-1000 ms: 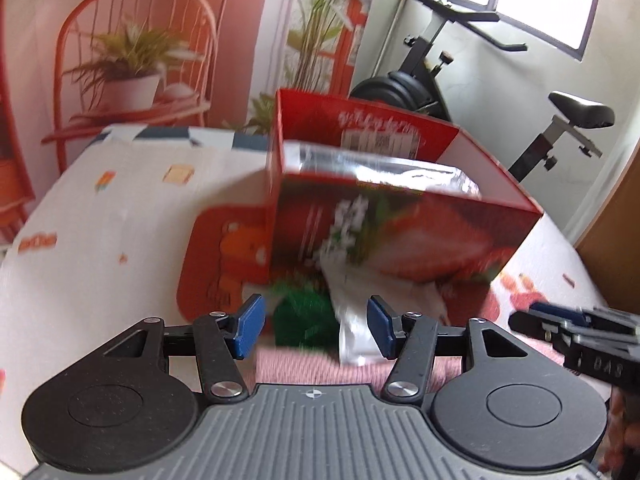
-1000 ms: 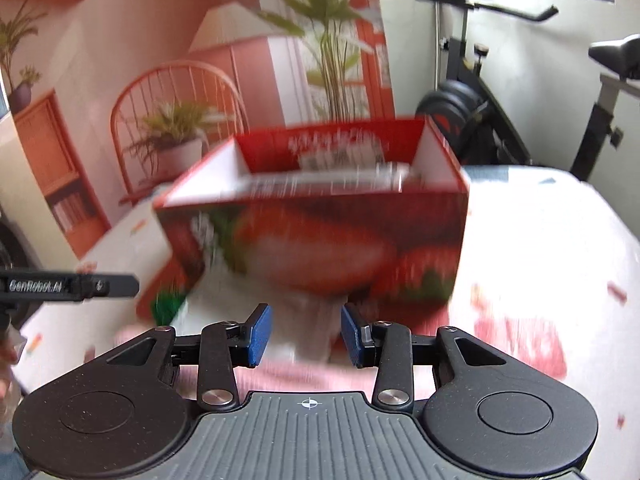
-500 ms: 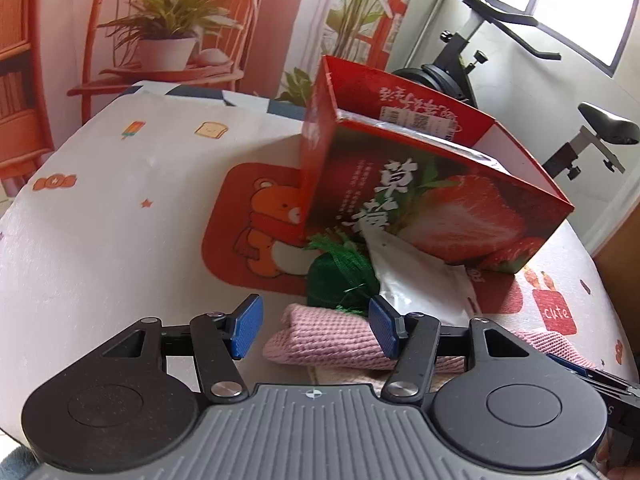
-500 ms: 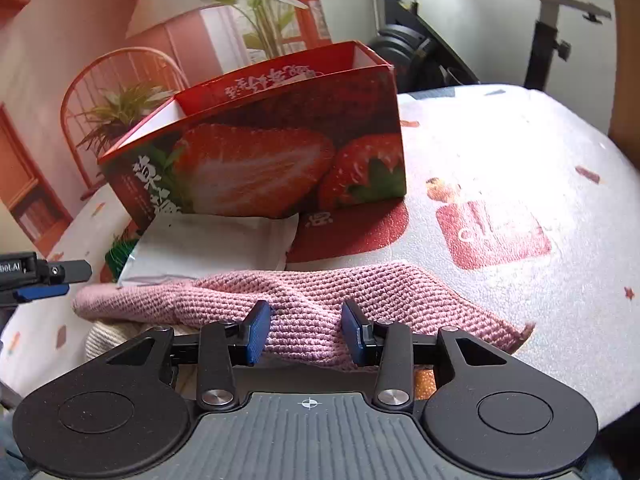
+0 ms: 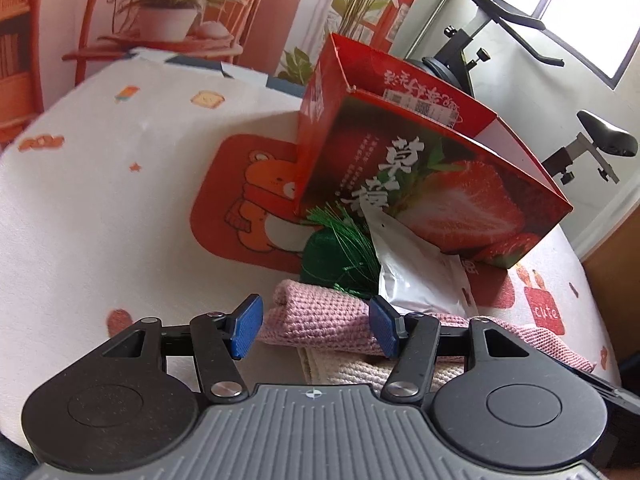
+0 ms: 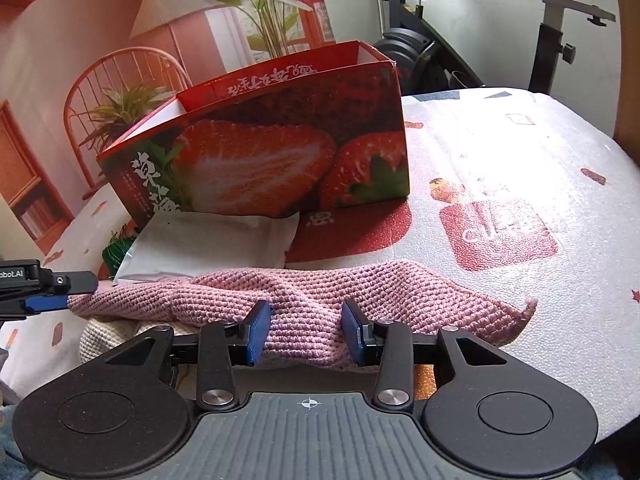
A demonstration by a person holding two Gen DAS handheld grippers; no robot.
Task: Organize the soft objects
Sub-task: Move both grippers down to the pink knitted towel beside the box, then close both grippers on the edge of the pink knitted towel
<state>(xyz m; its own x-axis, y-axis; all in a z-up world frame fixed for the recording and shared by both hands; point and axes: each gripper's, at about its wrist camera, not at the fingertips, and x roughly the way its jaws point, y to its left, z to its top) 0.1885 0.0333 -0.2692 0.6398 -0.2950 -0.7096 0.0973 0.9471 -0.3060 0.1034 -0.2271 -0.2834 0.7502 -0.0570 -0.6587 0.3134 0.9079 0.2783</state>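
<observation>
Pink knitted cloth (image 5: pixel 320 320) lies between the blue pads of the left gripper (image 5: pixel 316 330), whose jaws stand fairly wide, their pads apart from the fabric's end. Beyond those jaws sit a green thread bundle (image 5: pixel 336 252), a white pouch (image 5: pixel 416 276) and a strawberry box (image 5: pixel 432 184). Further right, the right gripper (image 6: pixel 306 332) straddles the same cloth (image 6: pixel 304 292) with narrower jaws; whether its pads press the knit I cannot tell. A cream cloth (image 6: pixel 104 336) lies beneath, left of them.

Left gripper (image 5: pixel 315 328), low in frame, jaws parted; right gripper (image 6: pixel 307 333), low centre, jaws narrower, also parted.
</observation>
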